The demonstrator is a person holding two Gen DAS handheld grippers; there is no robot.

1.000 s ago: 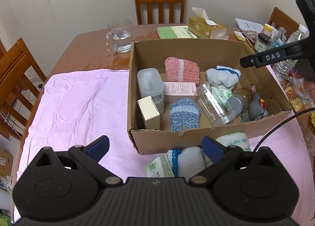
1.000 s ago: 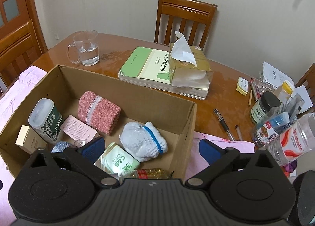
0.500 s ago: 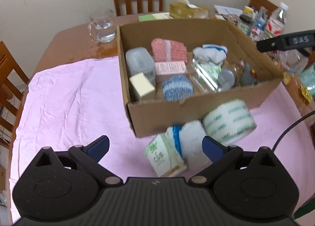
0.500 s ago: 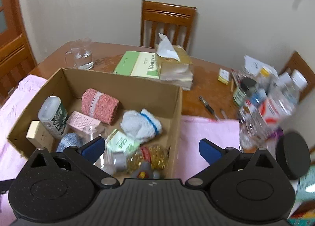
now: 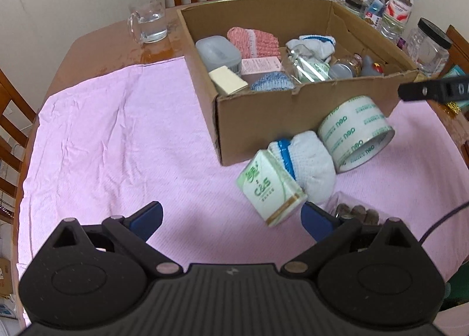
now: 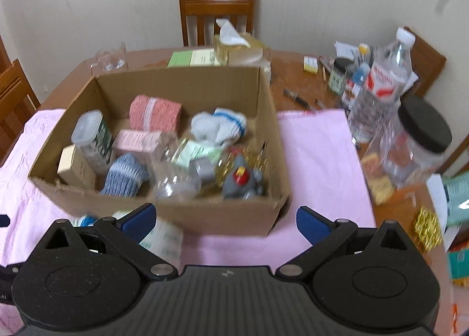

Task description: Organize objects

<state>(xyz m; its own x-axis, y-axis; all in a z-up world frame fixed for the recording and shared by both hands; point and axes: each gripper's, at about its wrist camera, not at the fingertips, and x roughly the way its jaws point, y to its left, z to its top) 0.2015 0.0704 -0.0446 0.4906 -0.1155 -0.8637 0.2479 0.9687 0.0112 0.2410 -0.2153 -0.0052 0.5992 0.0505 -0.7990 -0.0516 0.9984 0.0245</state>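
Observation:
A cardboard box (image 5: 252, 119) (image 6: 263, 95) stands on the pink cloth (image 5: 102, 145), holding rolled socks, small cartons, a plastic jar, a clear bottle and a grey toy. In front of it lie a green tissue pack (image 5: 271, 188), a white sock with a blue stripe (image 5: 310, 160) and a tape roll (image 5: 356, 134) (image 6: 162, 238). My left gripper (image 5: 231, 217) is open, low over the cloth, just short of the tissue pack. My right gripper (image 6: 224, 218) is open too, hovering before the box's near wall; its finger (image 5: 431, 90) pokes in at the right edge of the left wrist view.
A glass mug (image 5: 148, 19) stands left of the box on the wooden table. A tissue box (image 6: 237, 46), a green book, a water bottle (image 6: 381, 84), a black-lidded jar (image 6: 416, 142) and small clutter fill the far and right side. Chairs (image 6: 217, 13) surround the table.
Both grippers pulled back toward me and away from the box, so more of the near cloth shows. The tissue pack, sock and tape roll now lie fully in view. Both stay open.

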